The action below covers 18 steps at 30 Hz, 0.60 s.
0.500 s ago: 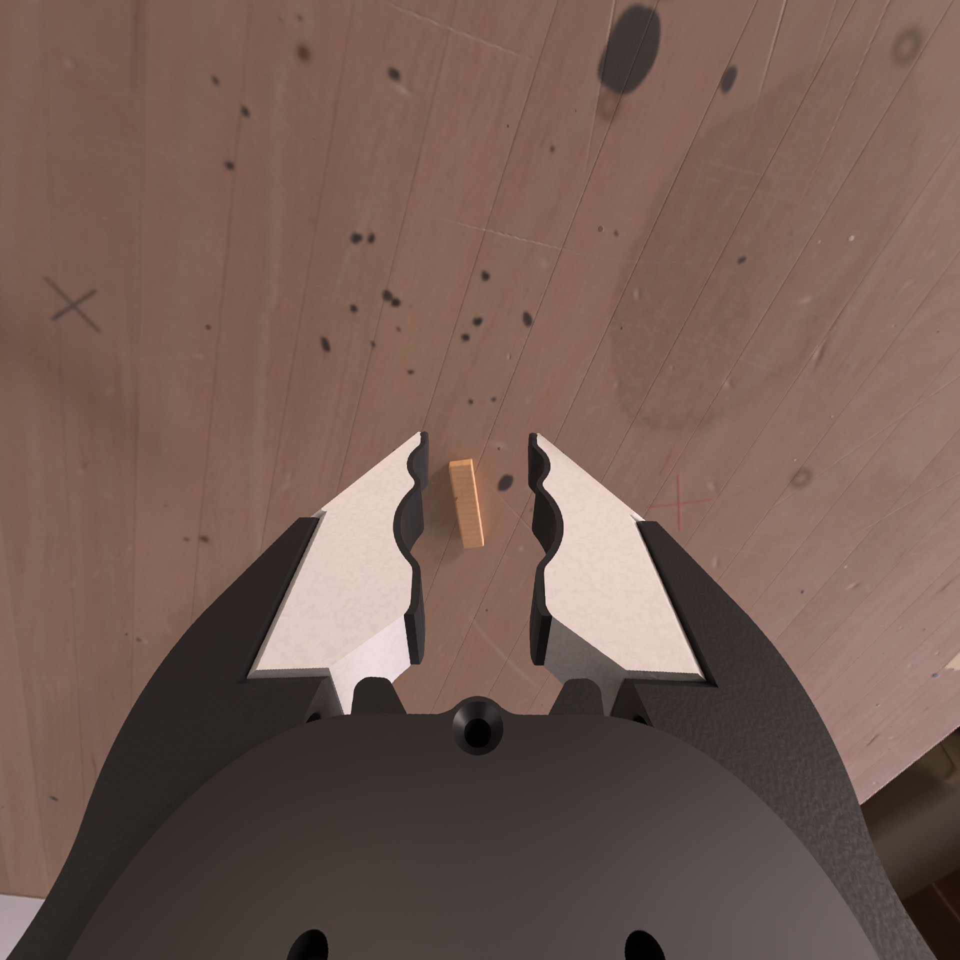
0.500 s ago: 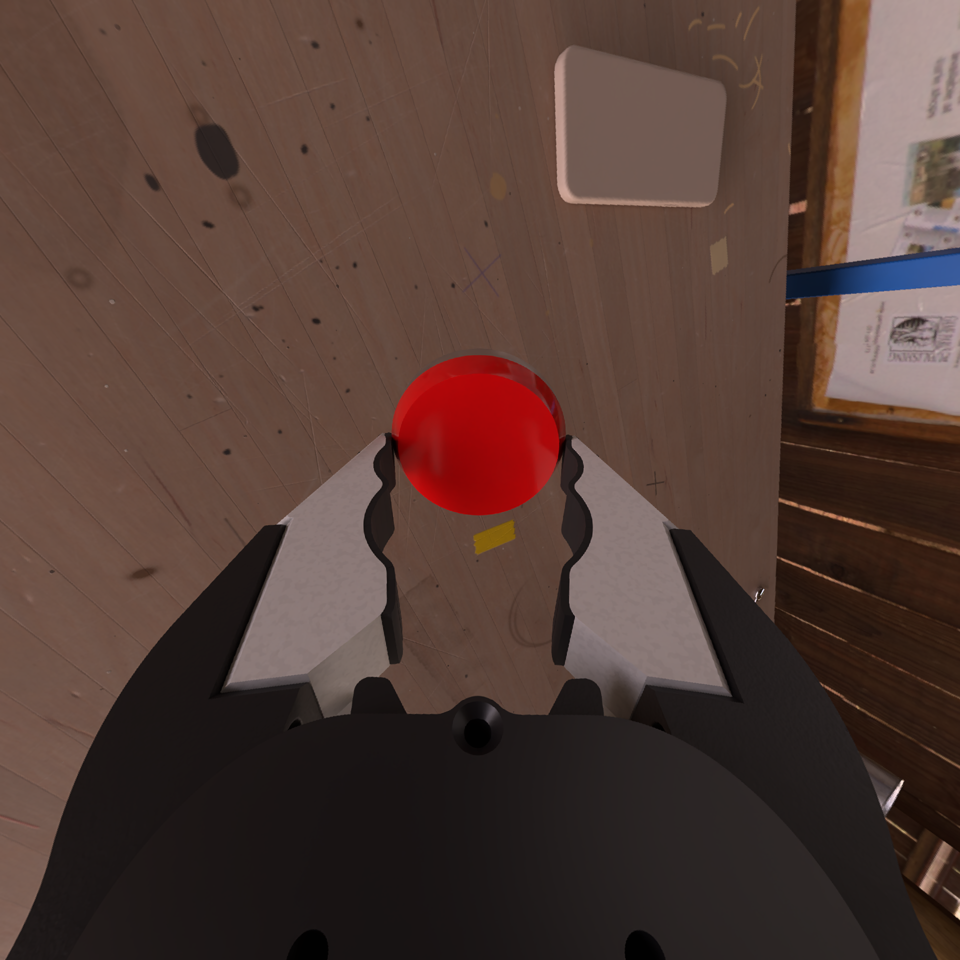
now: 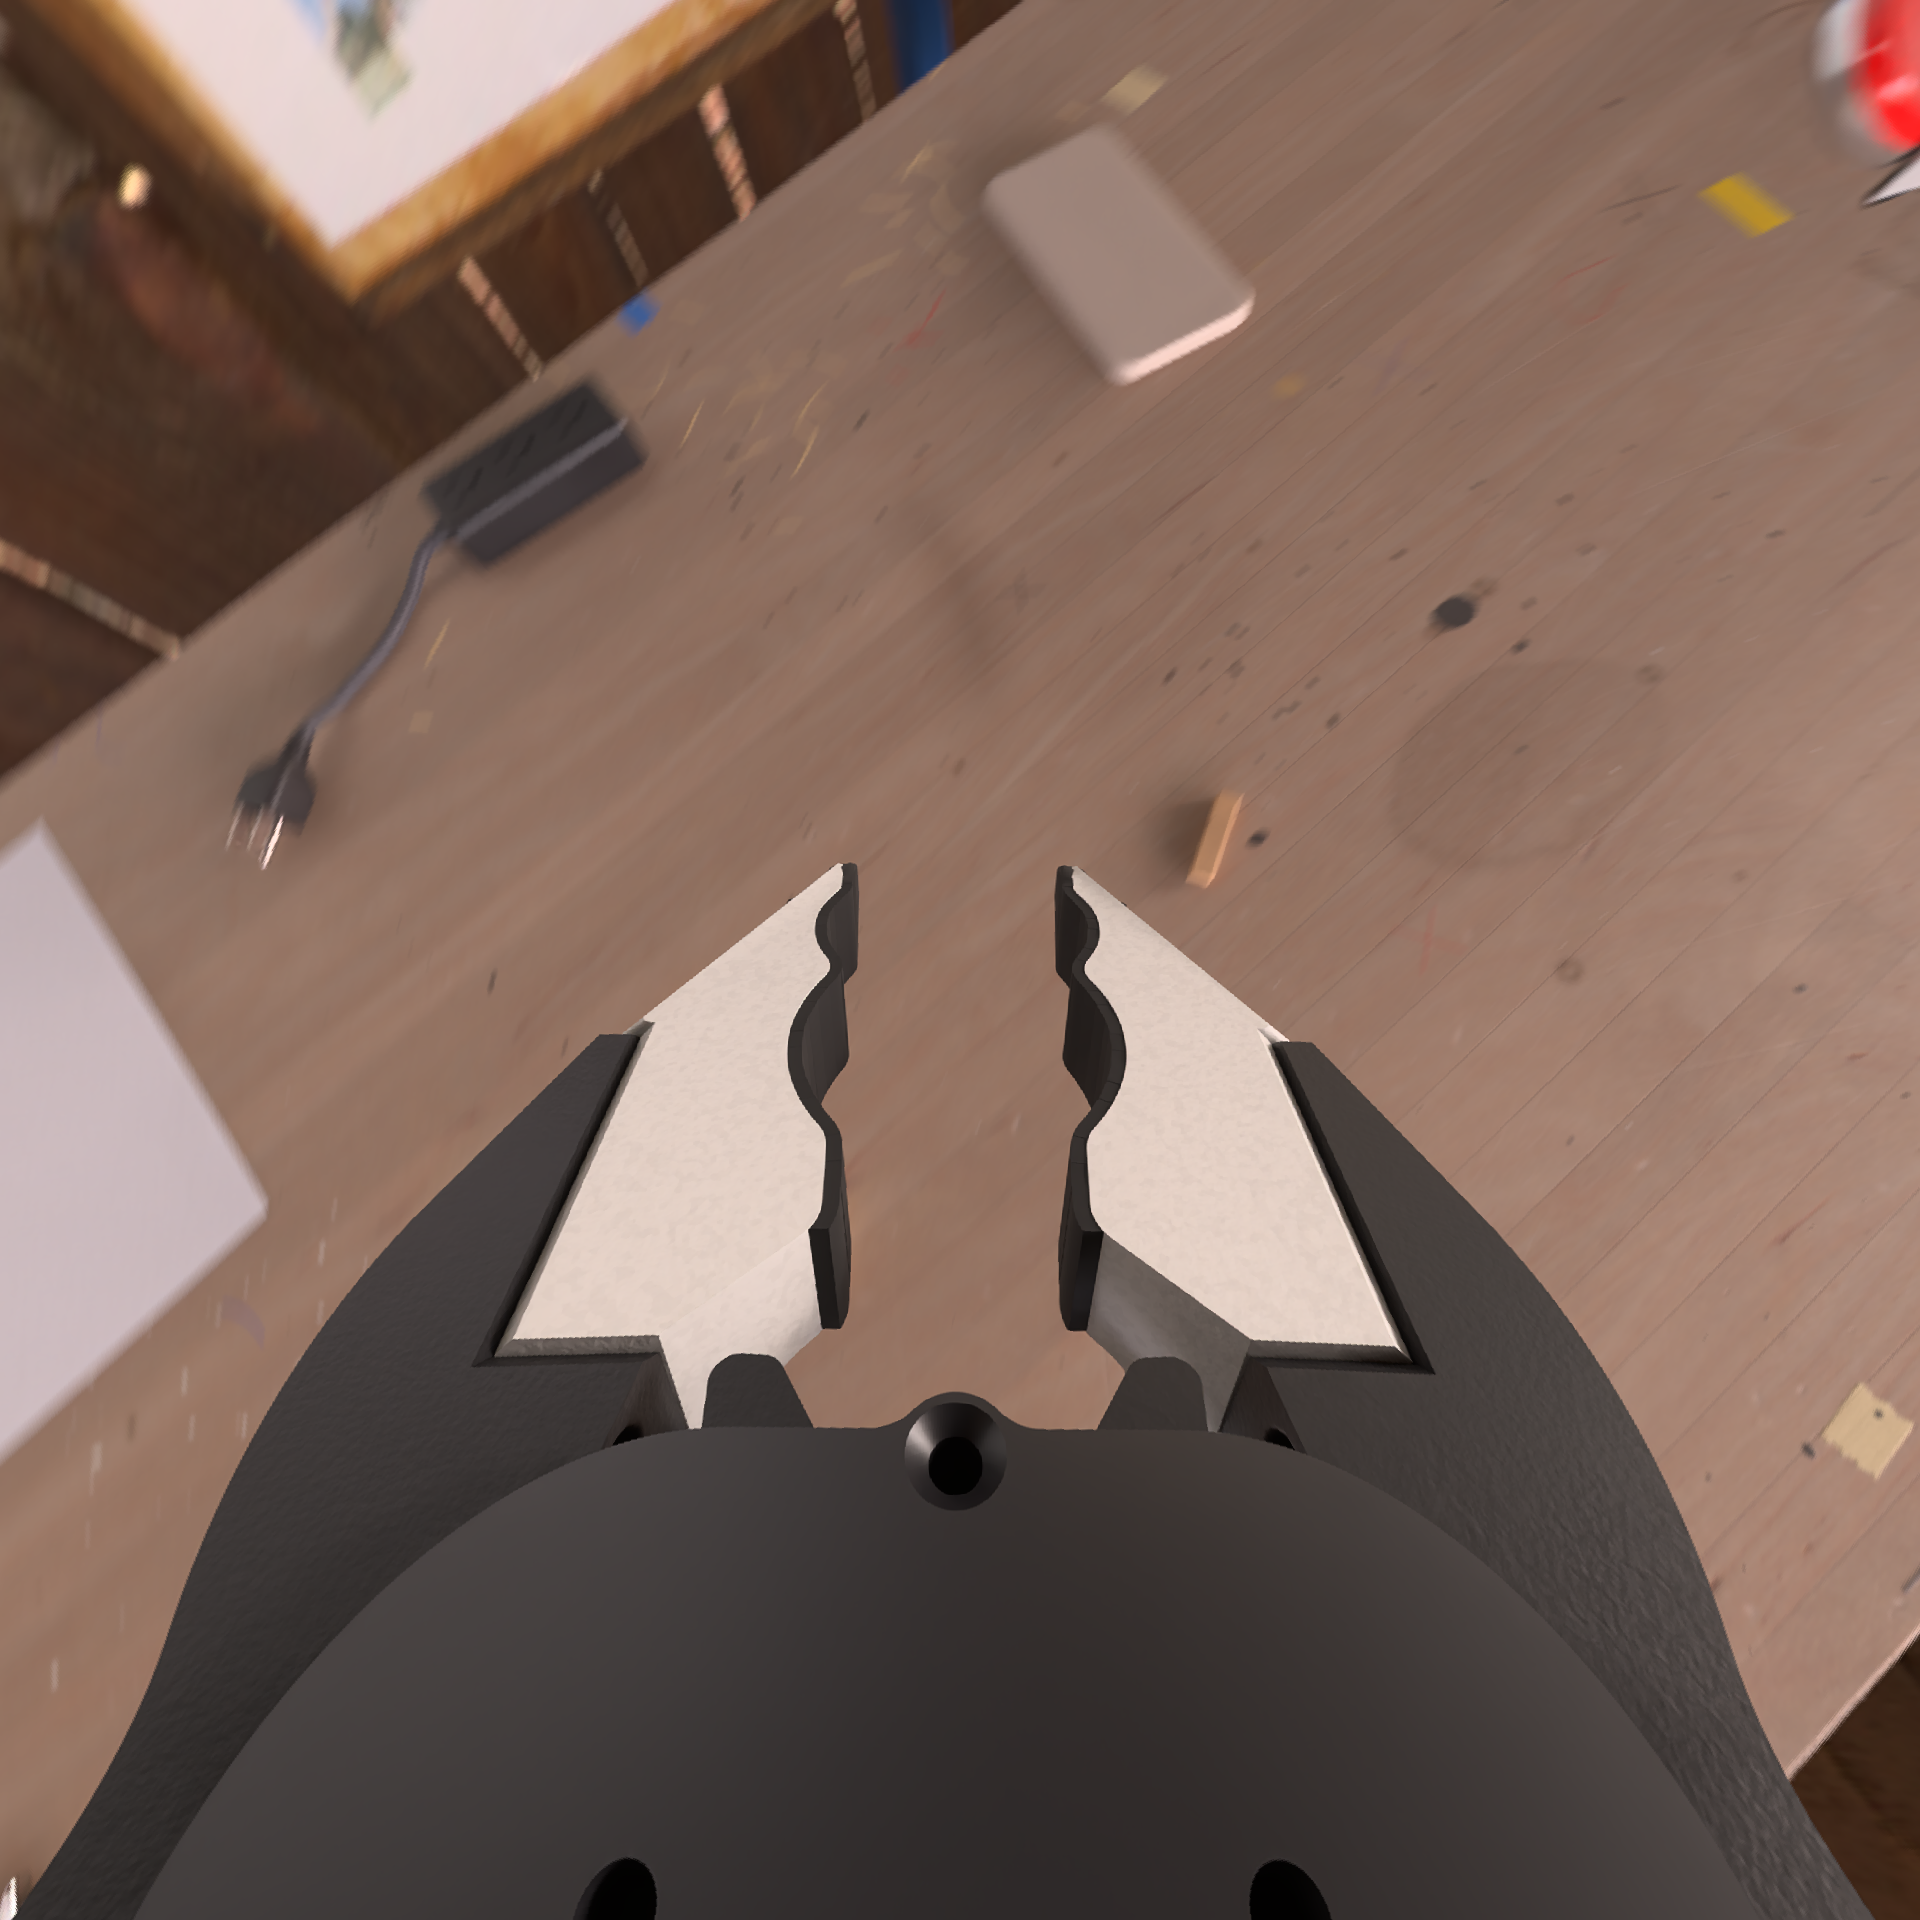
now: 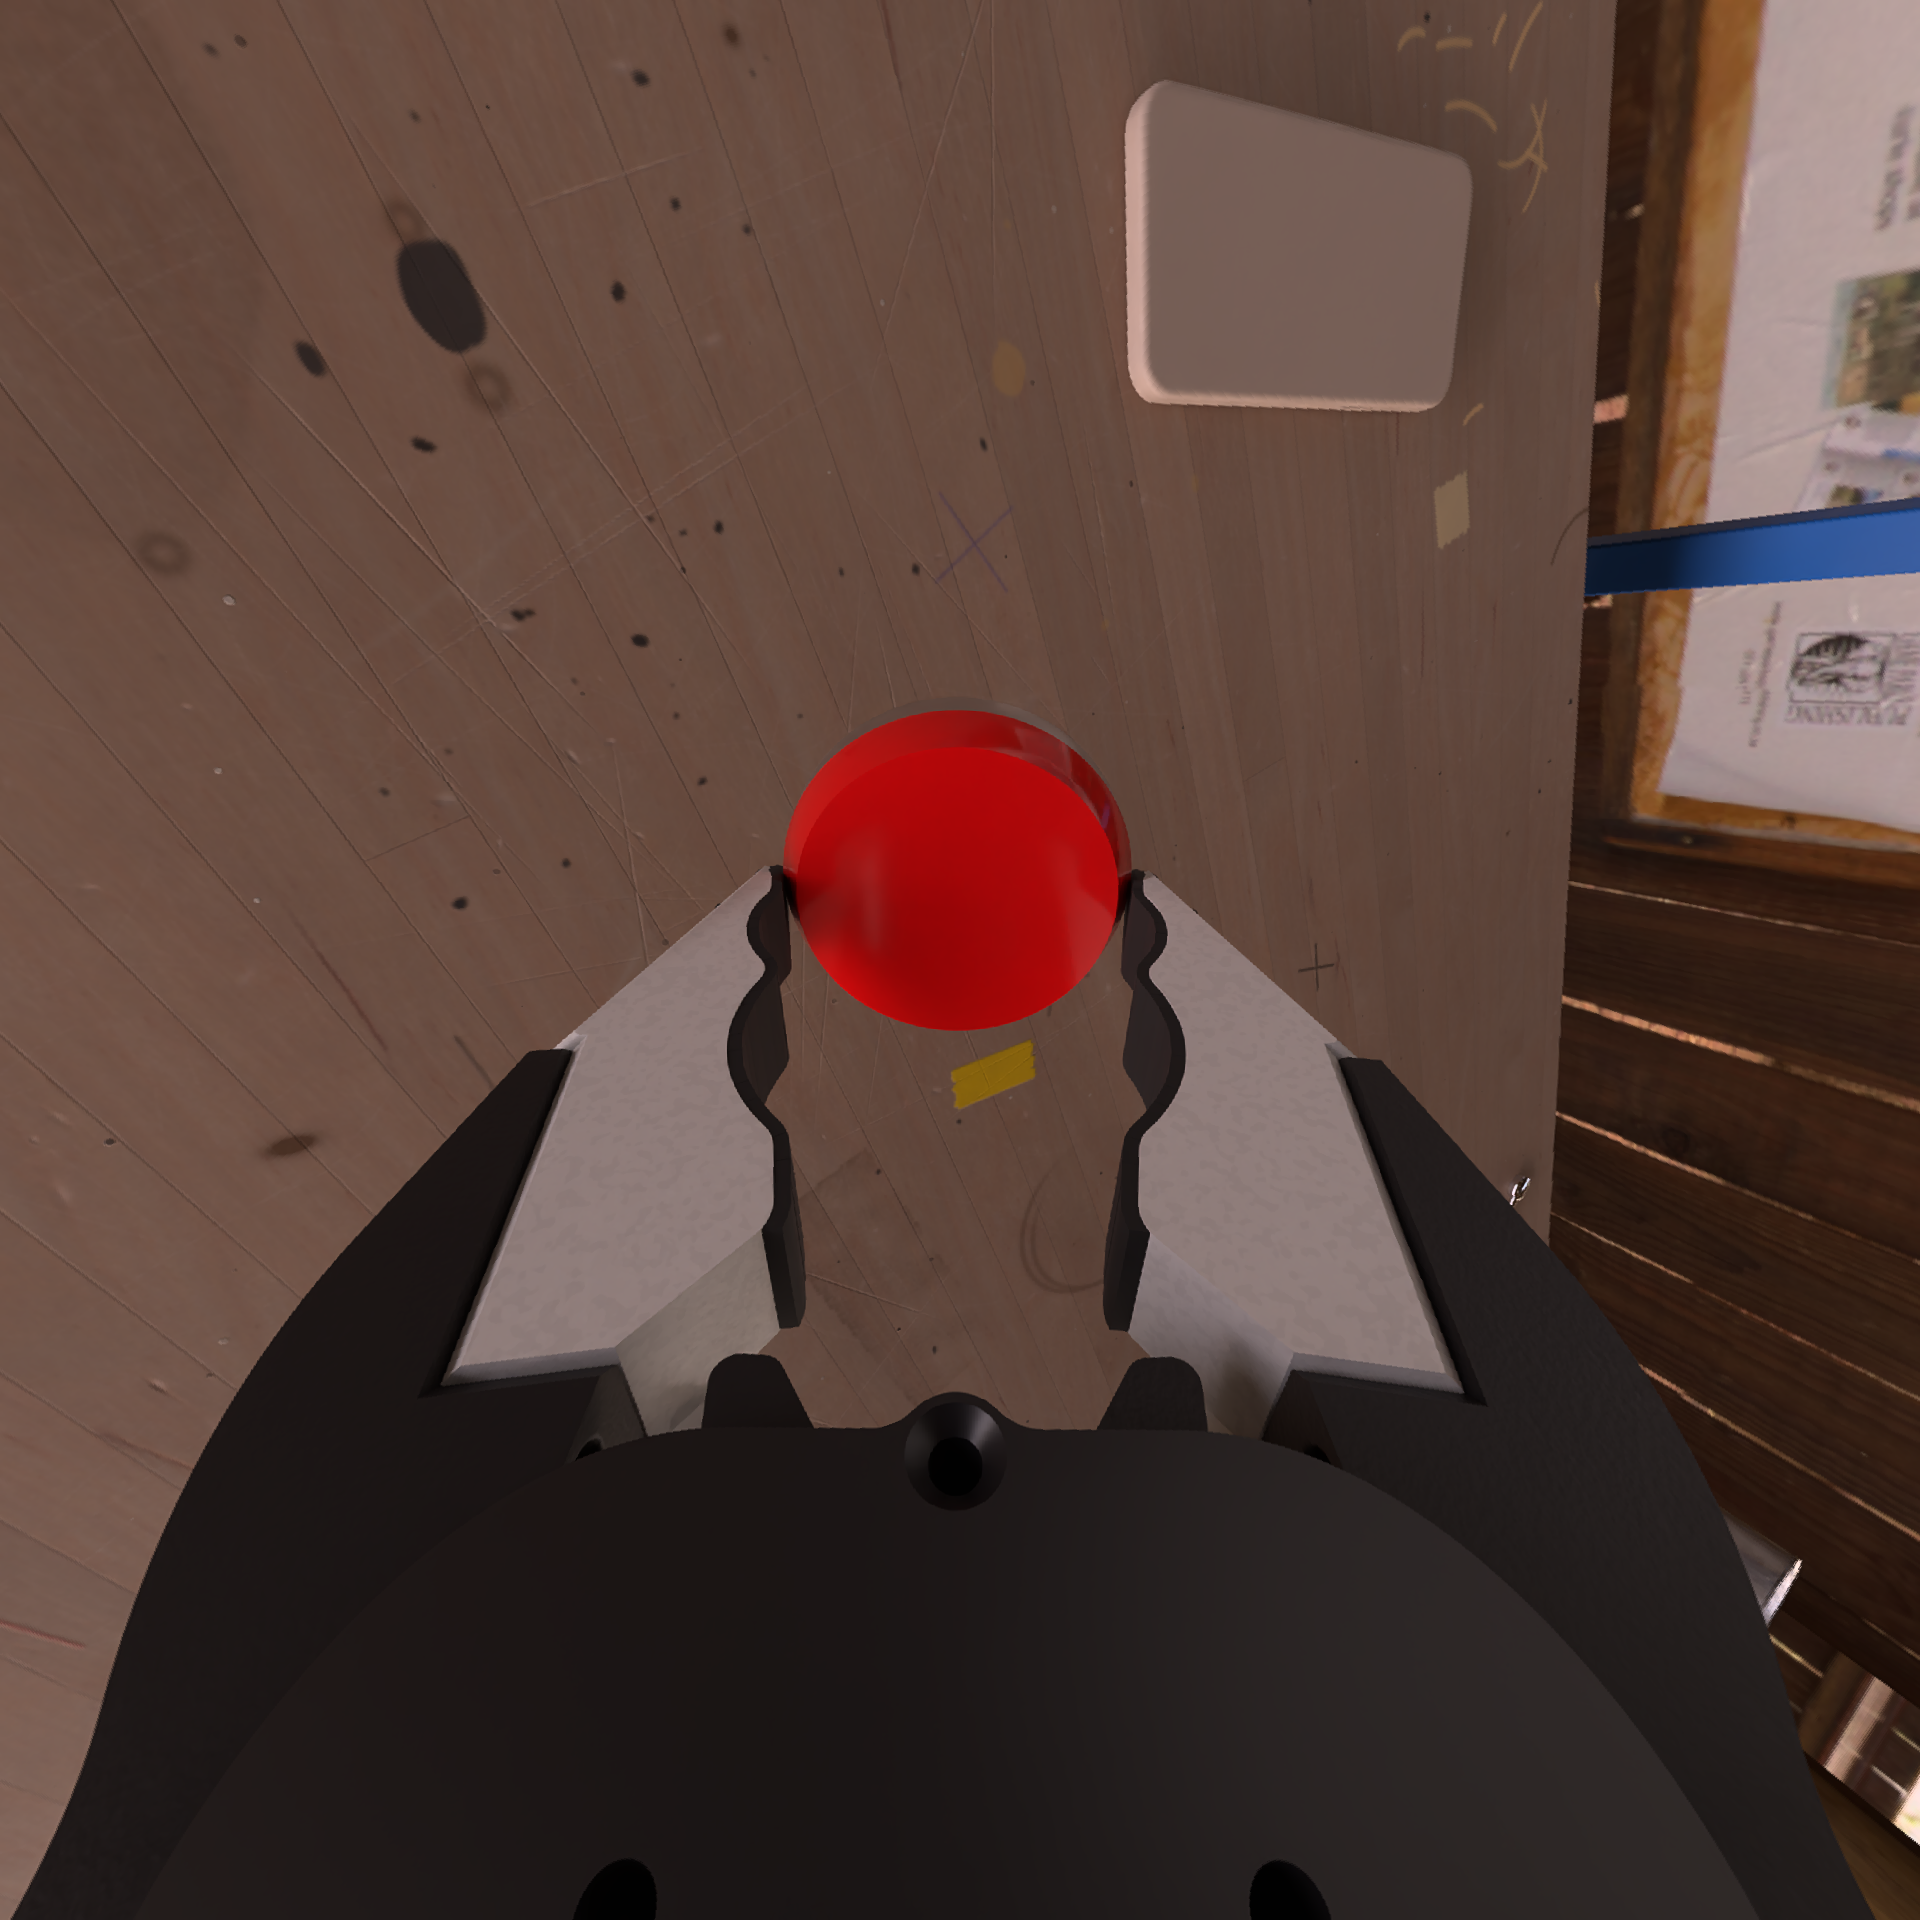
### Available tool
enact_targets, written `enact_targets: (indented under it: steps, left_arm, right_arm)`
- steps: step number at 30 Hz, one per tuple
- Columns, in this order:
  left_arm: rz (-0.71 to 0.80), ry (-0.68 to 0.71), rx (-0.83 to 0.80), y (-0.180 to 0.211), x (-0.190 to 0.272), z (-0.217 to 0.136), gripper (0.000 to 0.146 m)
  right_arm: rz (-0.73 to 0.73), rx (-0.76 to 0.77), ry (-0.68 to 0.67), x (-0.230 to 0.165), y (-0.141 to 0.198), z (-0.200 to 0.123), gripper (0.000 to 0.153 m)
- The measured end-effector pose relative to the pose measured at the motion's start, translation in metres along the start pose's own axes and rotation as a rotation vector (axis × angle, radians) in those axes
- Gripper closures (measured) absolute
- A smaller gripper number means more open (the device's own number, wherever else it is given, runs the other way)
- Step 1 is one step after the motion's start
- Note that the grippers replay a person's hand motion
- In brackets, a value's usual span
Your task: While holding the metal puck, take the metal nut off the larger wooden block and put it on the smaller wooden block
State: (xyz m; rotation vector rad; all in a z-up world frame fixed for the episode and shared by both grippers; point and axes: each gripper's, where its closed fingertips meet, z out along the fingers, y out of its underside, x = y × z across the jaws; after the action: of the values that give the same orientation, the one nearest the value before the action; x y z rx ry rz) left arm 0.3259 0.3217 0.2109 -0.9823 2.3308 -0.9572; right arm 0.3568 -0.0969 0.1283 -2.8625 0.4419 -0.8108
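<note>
My right gripper (image 4: 954, 885) is shut on a red puck (image 4: 951, 831) and holds it by its rim above the table. The puck also shows blurred at the top right edge of the left wrist view (image 3: 1886, 73). My left gripper (image 3: 956, 894) is open and empty above the table. A small tan wooden block (image 3: 1216, 840) lies on the table beyond and to the right of its fingertips. A larger pale rounded block (image 3: 1117, 265) lies farther off, and it also shows in the right wrist view (image 4: 1294, 249). No nut is in view.
A black power adapter (image 3: 530, 468) with a cable and plug lies at the far left. A white sheet (image 3: 104, 1091) lies at the left. Yellow tape (image 4: 992, 1073) is stuck on the table (image 4: 416, 727). A wooden wall with a pinboard (image 4: 1818, 416) stands past the table edge.
The left gripper has tilted up and pulled back; the small tan block, before between its fingers, now lies off to the right. The right gripper holds the puck as before.
</note>
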Motion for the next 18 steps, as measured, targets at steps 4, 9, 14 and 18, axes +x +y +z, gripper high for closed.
enact_targets:
  steps: [4,9,14,18]
  left_arm:
    - [-0.181,-0.093,-0.133,0.077,-0.052,-0.011,0.109]
    - [-0.241,0.000,-0.304,0.141,-0.075,0.032,0.106]
    - [-0.193,0.071,-0.471,0.177,-0.071,0.063,0.115]
    - [-0.224,0.101,-0.465,0.179,-0.068,0.062,0.119]
  right_arm:
    - [0.003,0.003,0.002,0.001,0.001,-0.001,0.088]
    - [0.007,0.001,-0.001,0.000,0.002,-0.001,0.088]
    - [0.000,-0.004,-0.009,-0.002,0.001,0.001,0.088]
    - [0.002,-0.013,-0.012,-0.002,0.002,0.003,0.088]
